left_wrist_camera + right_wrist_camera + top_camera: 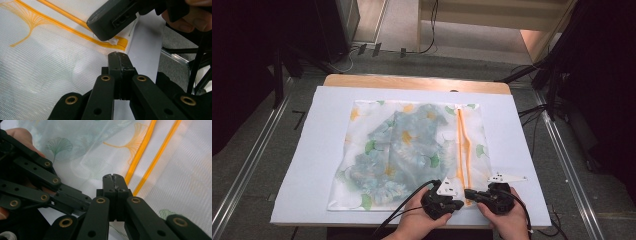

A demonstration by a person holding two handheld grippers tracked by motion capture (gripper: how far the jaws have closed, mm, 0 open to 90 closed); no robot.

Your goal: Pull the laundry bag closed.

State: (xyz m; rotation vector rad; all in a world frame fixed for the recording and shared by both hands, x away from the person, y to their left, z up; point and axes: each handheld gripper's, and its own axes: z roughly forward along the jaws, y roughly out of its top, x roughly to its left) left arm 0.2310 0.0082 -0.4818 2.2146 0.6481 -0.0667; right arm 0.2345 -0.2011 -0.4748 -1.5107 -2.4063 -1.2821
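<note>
At the near edge of the worktop (302, 165), two hands come in from below, each holding a tool. The left tool (460, 203) and the right tool (468, 193) point toward each other, tips almost meeting over the near right corner of a mesh bag (377, 150). In the left gripper view, the left tool (119, 58) has its jaws pressed flat together with nothing seen between them, resting at the bag's edge just beside the end of the orange zipper (75, 31). The other tool comes in from the top there, its tip touching the small white zipper pull (113, 41). In the right gripper view, the right tool (114, 178) also has its jaws clenched together; whether any mesh is caught between them I cannot tell.

The bag lies flat in the middle of the white sheet covering the worktop, printed with green and yellow ginkgo leaves, and a bluish patterned cloth (402, 145) shows through the mesh inside it. The zipper runs from the near right corner away toward the far edge. Beyond the worktop's wooden far rim lies grey floor (412, 62) with cables.
</note>
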